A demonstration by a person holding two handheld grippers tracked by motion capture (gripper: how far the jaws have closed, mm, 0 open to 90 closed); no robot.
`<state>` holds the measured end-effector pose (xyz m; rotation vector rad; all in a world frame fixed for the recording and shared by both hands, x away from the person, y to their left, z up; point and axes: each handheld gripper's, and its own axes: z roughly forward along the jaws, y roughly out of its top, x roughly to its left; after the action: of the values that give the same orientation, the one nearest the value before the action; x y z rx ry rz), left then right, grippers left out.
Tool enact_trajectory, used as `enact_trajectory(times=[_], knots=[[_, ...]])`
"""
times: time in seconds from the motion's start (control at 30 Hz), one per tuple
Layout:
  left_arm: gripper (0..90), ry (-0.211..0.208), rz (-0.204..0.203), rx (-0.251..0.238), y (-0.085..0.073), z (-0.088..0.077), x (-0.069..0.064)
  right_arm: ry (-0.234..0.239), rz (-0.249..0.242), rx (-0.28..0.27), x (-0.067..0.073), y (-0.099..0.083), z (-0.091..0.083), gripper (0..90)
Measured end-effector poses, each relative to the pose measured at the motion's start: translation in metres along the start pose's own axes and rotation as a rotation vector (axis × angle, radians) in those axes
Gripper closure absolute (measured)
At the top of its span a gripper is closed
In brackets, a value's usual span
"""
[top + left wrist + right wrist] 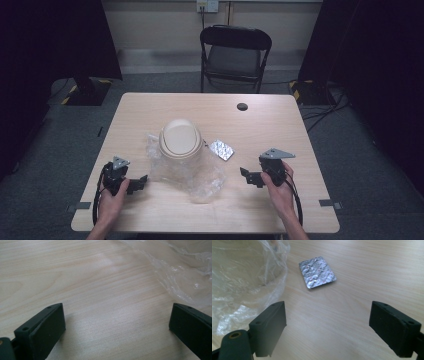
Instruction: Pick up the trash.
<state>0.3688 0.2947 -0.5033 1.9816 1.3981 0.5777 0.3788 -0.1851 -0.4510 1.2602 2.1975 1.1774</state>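
Left gripper (139, 183) sits near the table's (260, 125) front-left edge, held in the person's left hand (112, 197), jaws spread wide with bare wood between them. Right gripper (248, 176) is at the front-right in the right hand (280, 192), jaws likewise wide apart, nothing held. Between the two lies a crumpled clear plastic bag (192, 175); its edge shows at the left gripper view's top right (182, 272) and the right gripper view's left (244, 282). Foil blister pack (317, 272) lies flat just ahead of the right gripper's jaws, beside the bag, apparently not touching it. Cream lidded tub (180, 139) stands further back, seemingly inside or on the bag; hard to say which. Small dark round disc (242, 106) sits near the far edge. Folding chair (235, 55) stands beyond the table.
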Motion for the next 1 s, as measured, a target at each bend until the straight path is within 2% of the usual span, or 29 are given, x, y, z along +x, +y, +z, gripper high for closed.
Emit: enact_trajectory(times=[0.23,1.0], knots=[[0.0,0.000,0.000,0.000,0.000,0.000,0.000,0.035,-0.018,-0.025,0.015,0.019,0.009,13.4],[0.0,0.000,0.000,0.000,0.000,0.000,0.000,0.122,-0.073,-0.056,0.052,0.065,0.028,13.3]])
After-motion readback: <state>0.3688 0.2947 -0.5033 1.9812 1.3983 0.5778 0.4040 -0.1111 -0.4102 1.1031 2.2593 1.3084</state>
